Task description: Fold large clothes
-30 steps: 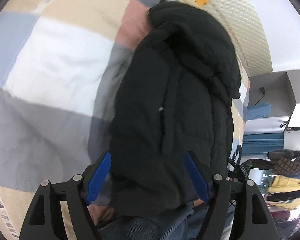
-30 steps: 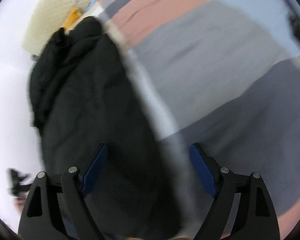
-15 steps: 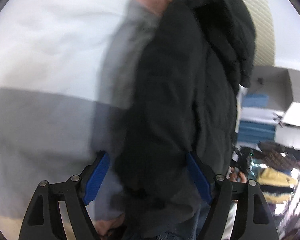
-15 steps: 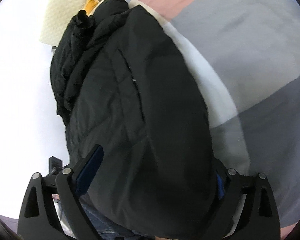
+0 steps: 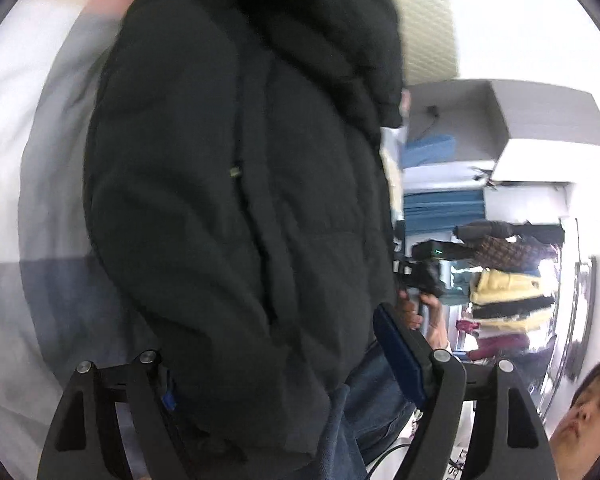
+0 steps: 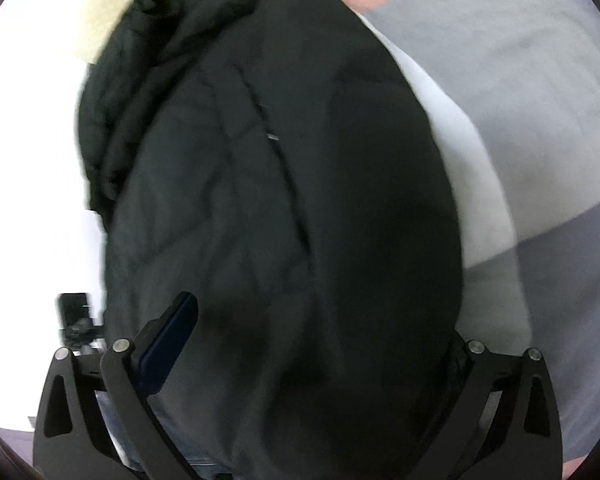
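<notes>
A bulky black puffer jacket (image 5: 236,184) lies bundled on a bed and fills most of both views; it also shows in the right wrist view (image 6: 284,208). My left gripper (image 5: 280,360) is wide open, its jaws straddling the jacket's near end; the left pad is mostly hidden behind fabric. My right gripper (image 6: 320,344) is also wide open around the jacket's near end, with the right finger hidden by the cloth. Neither is closed on the jacket.
The bed has a colour-block cover (image 6: 540,100) of grey, white and pink patches. A quilted cream headboard (image 5: 428,28) stands at the far end. Shelves with folded clothes (image 5: 508,292) and a person (image 5: 588,408) are at the right of the left wrist view.
Both grippers have moved forward onto the jacket; its near end now sits between the open jaws and covers a pad of each. The jaws stayed open.
</notes>
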The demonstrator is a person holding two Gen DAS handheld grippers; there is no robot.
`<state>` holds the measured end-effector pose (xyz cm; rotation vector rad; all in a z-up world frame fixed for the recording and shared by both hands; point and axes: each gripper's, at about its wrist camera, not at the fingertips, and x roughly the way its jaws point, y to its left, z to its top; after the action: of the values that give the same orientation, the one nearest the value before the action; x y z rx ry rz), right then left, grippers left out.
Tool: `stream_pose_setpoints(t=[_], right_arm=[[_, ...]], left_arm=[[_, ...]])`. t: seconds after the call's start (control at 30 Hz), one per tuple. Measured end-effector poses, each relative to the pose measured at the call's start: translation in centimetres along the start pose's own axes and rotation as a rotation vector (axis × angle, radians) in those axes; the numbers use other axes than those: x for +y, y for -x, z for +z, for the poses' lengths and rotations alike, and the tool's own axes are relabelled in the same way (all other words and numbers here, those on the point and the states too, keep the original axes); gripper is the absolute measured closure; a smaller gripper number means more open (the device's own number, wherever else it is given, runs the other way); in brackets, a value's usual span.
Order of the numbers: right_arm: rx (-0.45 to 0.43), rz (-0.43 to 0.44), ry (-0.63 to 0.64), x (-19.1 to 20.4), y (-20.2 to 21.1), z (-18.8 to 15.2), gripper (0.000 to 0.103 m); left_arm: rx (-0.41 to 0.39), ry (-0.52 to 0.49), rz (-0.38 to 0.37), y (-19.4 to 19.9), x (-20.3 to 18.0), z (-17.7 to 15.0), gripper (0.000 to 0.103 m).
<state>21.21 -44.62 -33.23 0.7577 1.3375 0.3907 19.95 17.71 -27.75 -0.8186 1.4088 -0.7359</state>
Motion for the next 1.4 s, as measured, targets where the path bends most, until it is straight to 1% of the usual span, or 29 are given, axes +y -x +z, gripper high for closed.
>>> stream_pose_setpoints(t=[0.03,0.07,0.13,0.17,0.23,0.3,0.33,0.37,0.4,0.43,0.47,0.5,0.53,0.57,0.6,0.67,0.7,0.8,0.93,1.0,1.07,1.2,1.33,1.4], right_arm=[[-0.006,0.039,0.004,0.1,0.3,0.0,0.002],[-0.011,0.076,0.013,0.3,0.5,0.0,0.002],[-0.021,0.123,0.041,1.0,0.8,-0.1,0.002],[-0.030,0.153,0.066,1.6,1.0,-0.1,0.002],[-0.043,0.179,0.102,2.5,1.2,0.0,0.002],[-0.044,0.171,0.116,2.8,1.2,0.1,0.003],[-0.038,0.158,0.110,2.6,1.0,0.2,0.003],[-0.024,0.135,0.092,2.3,0.5,0.3,0.005],[-0.017,0.119,0.077,2.0,0.2,0.3,0.016],[-0.013,0.090,0.066,1.7,0.0,0.3,0.027],[-0.020,0.047,0.067,1.5,0.1,0.3,0.054],[-0.029,0.014,0.077,1.4,0.4,0.1,0.069],[-0.040,0.033,0.082,1.5,0.6,0.1,0.073],[-0.054,0.043,0.097,1.6,1.1,0.1,0.080],[-0.068,0.040,0.115,2.1,1.4,0.0,0.084],[-0.097,0.034,0.144,3.1,2.0,-0.2,0.087],[-0.118,0.046,0.146,3.8,2.3,-0.2,0.089],[-0.171,0.077,0.177,5.8,3.7,-0.3,0.090],[-0.243,0.124,0.186,7.8,5.8,-0.3,0.091],[-0.257,0.157,0.188,8.1,7.2,-0.7,0.091],[-0.264,0.192,0.204,8.6,8.9,-1.3,0.091],[-0.295,0.223,0.248,10.1,12.2,-3.1,0.091],[-0.330,0.264,0.279,11.4,15.4,-5.1,0.091],[-0.345,0.287,0.297,12.0,16.9,-6.4,0.091]], left_arm=[[0.018,0.025,0.014,-0.3,0.6,0.0,0.024],[0.033,0.045,0.027,-0.5,1.1,0.0,0.029],[0.045,0.088,0.040,-1.0,2.1,0.1,0.033],[0.048,0.103,0.046,-1.3,2.5,0.0,0.033],[0.057,0.124,0.068,-1.6,2.9,0.0,0.034],[0.065,0.121,0.086,-1.8,2.7,-0.1,0.034],[0.069,0.111,0.093,-1.9,2.7,0.0,0.037],[0.066,0.090,0.103,-2.1,2.1,0.0,0.046],[0.055,0.072,0.107,-2.0,1.6,0.0,0.051],[0.033,0.040,0.107,-1.7,0.7,-0.1,0.066],[0.018,0.021,0.106,-1.9,0.0,-0.1,0.079],[-0.002,-0.003,0.103,-1.8,-0.8,-0.2,0.083],[-0.020,-0.022,0.102,-1.6,-1.6,-0.4,0.088],[-0.039,-0.041,0.107,-1.2,-2.5,-0.2,0.091],[-0.061,-0.064,0.119,-0.9,-3.3,-0.3,0.092],[-0.114,-0.123,0.155,-0.4,-5.2,-0.5,0.094],[-0.134,-0.139,0.165,0.1,-5.9,-0.7,0.094],[-0.190,-0.148,0.157,1.8,-8.1,-1.3,0.096],[-0.278,-0.158,0.163,5.8,-9.7,-2.4,0.098],[-0.314,-0.154,0.170,7.5,-10.6,-3.2,0.098],[-0.350,-0.139,0.158,9.3,-11.3,-4.3,0.098],[-0.394,-0.157,0.156,12.1,-13.0,-6.9,0.098],[-0.442,-0.167,0.150,14.7,-15.7,-10.4,0.098],[-0.464,-0.154,0.151,14.9,-17.3,-11.8,0.099]])
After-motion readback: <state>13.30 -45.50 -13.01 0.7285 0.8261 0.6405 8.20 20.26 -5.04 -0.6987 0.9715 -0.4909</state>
